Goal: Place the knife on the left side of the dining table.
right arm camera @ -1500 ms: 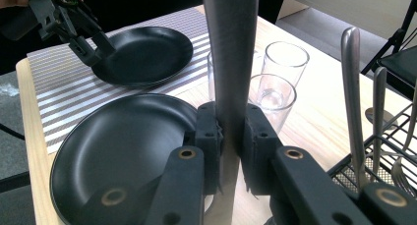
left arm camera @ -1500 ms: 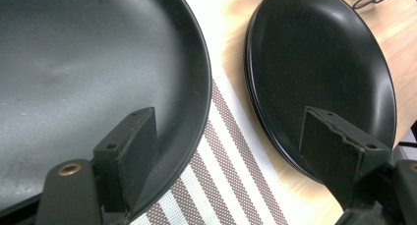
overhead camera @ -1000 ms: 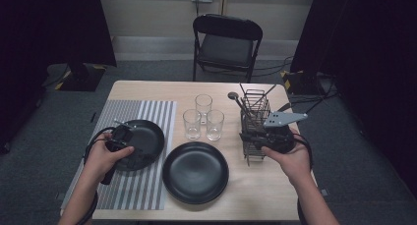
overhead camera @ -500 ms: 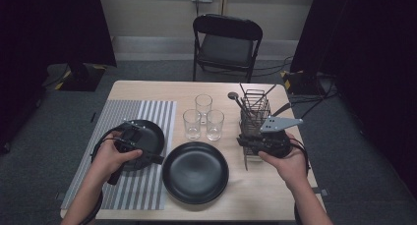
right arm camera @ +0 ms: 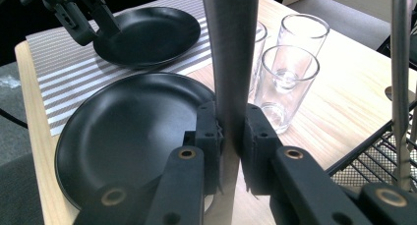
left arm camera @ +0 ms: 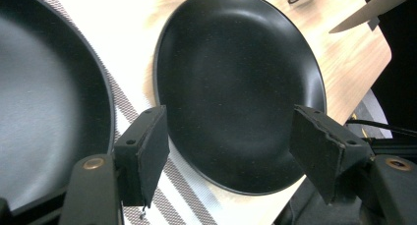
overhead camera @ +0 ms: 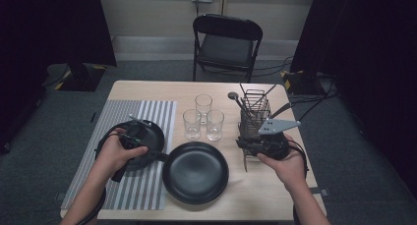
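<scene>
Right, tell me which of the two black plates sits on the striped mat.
The left plate, under the left gripper, rests on the striped mat. The other plate lies mostly on bare wood beside it.

No writing, label, brand, number or sign can be read anywhere: the plates (overhead camera: 195, 172), glasses (overhead camera: 203, 106), striped mat (overhead camera: 147, 185) and worktop (overhead camera: 275, 185) all carry none.

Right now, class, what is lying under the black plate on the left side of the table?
A striped mat lies under the left plate. The part beneath the plate is covered, and the left gripper hides some too.
</scene>
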`<state>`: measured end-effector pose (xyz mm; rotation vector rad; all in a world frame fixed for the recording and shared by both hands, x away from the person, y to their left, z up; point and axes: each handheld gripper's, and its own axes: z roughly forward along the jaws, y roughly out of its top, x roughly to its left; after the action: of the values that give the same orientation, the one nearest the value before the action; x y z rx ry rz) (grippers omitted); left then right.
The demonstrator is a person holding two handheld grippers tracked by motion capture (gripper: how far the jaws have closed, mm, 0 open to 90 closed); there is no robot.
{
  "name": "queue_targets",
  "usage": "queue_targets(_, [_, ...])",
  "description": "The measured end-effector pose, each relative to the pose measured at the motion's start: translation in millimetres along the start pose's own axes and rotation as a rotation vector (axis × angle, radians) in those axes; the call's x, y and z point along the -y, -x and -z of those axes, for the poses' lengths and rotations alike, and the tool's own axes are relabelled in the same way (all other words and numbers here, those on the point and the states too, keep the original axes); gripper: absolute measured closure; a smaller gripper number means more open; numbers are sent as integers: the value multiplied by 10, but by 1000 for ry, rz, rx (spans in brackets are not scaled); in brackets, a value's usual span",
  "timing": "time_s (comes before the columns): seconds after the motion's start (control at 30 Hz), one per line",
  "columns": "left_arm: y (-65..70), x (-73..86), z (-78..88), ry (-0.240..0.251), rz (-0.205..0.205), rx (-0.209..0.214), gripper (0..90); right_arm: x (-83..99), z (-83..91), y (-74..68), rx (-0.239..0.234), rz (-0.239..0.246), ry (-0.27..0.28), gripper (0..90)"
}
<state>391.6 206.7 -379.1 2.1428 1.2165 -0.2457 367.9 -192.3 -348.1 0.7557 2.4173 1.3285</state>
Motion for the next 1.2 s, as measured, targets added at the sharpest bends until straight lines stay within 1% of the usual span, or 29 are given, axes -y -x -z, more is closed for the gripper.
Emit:
queue_targets(0.1, [71, -44, -26, 2, 6, 24, 326, 5, -13, -8, 3, 5, -7, 799])
queue_targets(0.17, [91, -71, -22, -6, -14, 24, 329, 3, -20, -13, 1, 9, -8, 799])
queue_targets(0.2, [114, -90, -19, -2, -12, 24, 332, 0, -22, -14, 2, 14, -9, 800])
queue_targets(0.23, [137, -104, -20, 7, 0, 30, 334, -3, -21, -14, 5, 16, -11, 799])
queue_targets(0.3, [153, -135, -7, 7, -13, 30, 339, -3, -18, -9, 5, 15, -10, 800])
queue_targets(0.33, [176, -149, -9, 20, 2, 29, 339, -3, -16, -4, 7, 15, -9, 800])
queue_targets(0.37, [192, -163, -5, 19, 4, 29, 342, -1, -14, 0, 7, 14, -6, 800])
queue_targets(0.43, [215, -193, 1, 8, -14, 34, 343, 2, -9, 5, 11, 13, -7, 800])
queue_targets(0.47, [238, -205, -2, 14, -8, 32, 343, 5, -7, 8, 11, 12, -8, 800])
queue_targets(0.5, [252, -222, 1, 7, -18, 40, 343, 8, -5, 10, 11, 12, -8, 800])
queue_targets(0.53, [272, -233, -2, 13, -10, 38, 343, 13, -2, 8, 14, 11, -8, 800])
queue_targets(0.57, [285, -249, 1, 10, -19, 36, 343, 16, 0, 6, 14, 12, -8, 800])
queue_targets(0.6, [305, -263, 0, 14, -16, 44, 343, 22, 0, 3, 15, 13, -9, 799])
queue_targets(0.67, [340, -287, 1, 18, -13, 47, 343, 37, 1, -9, 18, 18, -16, 800])
queue_targets(0.7, [347, -297, 6, 13, -20, 51, 343, 43, 1, -13, 18, 19, -19, 800])
queue_targets(0.73, [363, -309, 2, 19, -15, 57, 343, 51, 0, -18, 21, 21, -22, 800])
queue_targets(0.77, [379, -317, 1, 20, -4, 50, 350, 61, -2, -24, 23, 26, -28, 800])
queue_targets(0.8, [384, -326, 1, 16, -12, 49, 355, 69, -3, -28, 23, 26, -29, 800])
queue_targets(0.83, [407, -339, -6, 22, -4, 51, 354, 75, -2, -28, 21, 26, -28, 800])
queue_targets(0.87, [405, -349, 4, 6, -20, 50, 354, 82, -2, -35, 23, 25, -27, 799])
queue_targets(0.9, [421, -362, 4, 10, -23, 51, 354, 84, -2, -39, 25, 25, -29, 800])
queue_targets(0.93, [443, -374, 6, 15, -15, 50, 354, 86, -2, -45, 26, 28, -31, 800])
queue_targets(0.97, [450, -388, 11, 10, -30, 58, 355, 85, 0, -50, 23, 29, -34, 800])
queue_targets(1.0, [477, -399, 8, 18, -19, 56, 358, 84, 2, -57, 24, 31, -36, 800])
queue_targets(1.07, [506, -428, 9, 14, -36, 65, 368, 78, 4, -64, 26, 34, -36, 800])
queue_targets(1.1, [529, -440, 10, 14, -30, 70, 372, 74, 5, -69, 26, 35, -37, 800])
queue_targets(1.2, [573, -491, 17, 10, -53, 64, 371, 67, 5, -80, 29, 37, -37, 800])
